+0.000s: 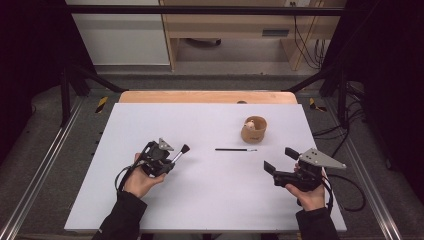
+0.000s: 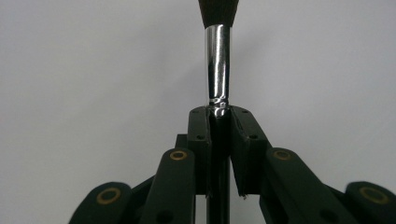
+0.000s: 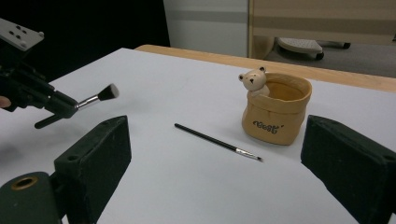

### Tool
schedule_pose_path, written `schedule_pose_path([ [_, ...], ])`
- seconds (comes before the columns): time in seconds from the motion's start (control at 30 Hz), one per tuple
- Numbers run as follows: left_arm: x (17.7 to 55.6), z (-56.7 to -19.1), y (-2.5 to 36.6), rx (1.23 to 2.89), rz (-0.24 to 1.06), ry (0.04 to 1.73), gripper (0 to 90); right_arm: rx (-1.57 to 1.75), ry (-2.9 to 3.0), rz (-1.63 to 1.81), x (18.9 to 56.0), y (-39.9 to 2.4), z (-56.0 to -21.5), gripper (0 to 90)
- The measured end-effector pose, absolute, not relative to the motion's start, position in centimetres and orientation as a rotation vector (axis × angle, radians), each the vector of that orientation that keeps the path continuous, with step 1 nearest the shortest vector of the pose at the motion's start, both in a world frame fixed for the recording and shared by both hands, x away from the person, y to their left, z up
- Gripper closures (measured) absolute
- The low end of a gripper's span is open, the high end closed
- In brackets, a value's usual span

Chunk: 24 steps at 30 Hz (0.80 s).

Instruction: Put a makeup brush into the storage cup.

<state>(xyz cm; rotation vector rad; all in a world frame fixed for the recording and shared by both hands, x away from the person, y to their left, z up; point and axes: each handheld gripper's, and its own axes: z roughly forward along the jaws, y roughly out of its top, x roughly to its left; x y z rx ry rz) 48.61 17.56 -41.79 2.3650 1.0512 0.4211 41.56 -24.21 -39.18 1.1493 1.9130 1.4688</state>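
Note:
My left gripper is shut on the handle of a make-up brush, held a little above the white table at its left. In the left gripper view the jaws pinch the dark handle just below the silver ferrule. The brush's dark head points toward the table's middle. A thin black liner brush lies flat at the centre. Behind it stands a tan pouch-shaped pot with a small bear figure at its rim. My right gripper is open at the right, with nothing between its fingers.
The white tabletop has a wooden strip along its far edge. Black frame posts stand at both far corners, and cables lie on the floor to the right. A wooden desk stands beyond the table.

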Motion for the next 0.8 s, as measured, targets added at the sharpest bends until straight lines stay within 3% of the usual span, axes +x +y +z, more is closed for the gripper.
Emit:
schedule_pose_path([
  [0.8,44.5,-39.3,18.1,2.045,0.566,1.010,78.0,1.135,1.919,1.473,41.3,-23.4,-38.9,8.7],
])
